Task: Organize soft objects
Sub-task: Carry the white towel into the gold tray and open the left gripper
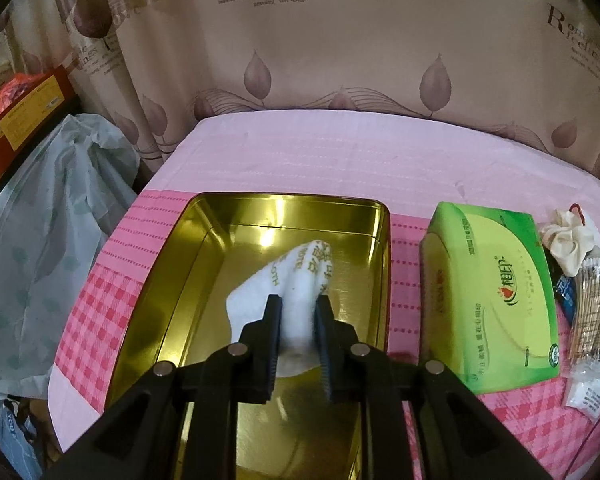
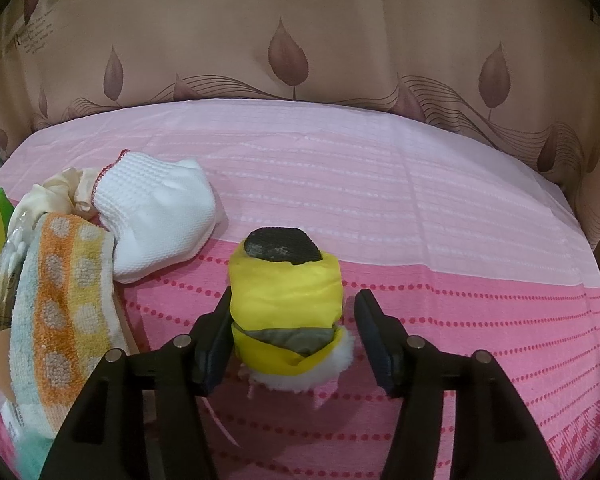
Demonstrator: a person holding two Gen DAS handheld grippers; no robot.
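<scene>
A white cloth with gold lettering lies in the open gold tin on the pink table cover. My left gripper is over the tin, its fingers pinched on the near part of that cloth. In the right wrist view a yellow soft bundle with a dark grey pad on top and white fluff underneath rests on the cover. My right gripper straddles it with jaws apart. The left finger is against the bundle's side; the right finger stands clear of it.
Right of the tin lie a green tissue pack, a cream scrunchie and a bag of cotton swabs. A white waffle cloth and an orange dotted towel lie left of the bundle. A curtain hangs behind; a plastic bag sits off the left edge.
</scene>
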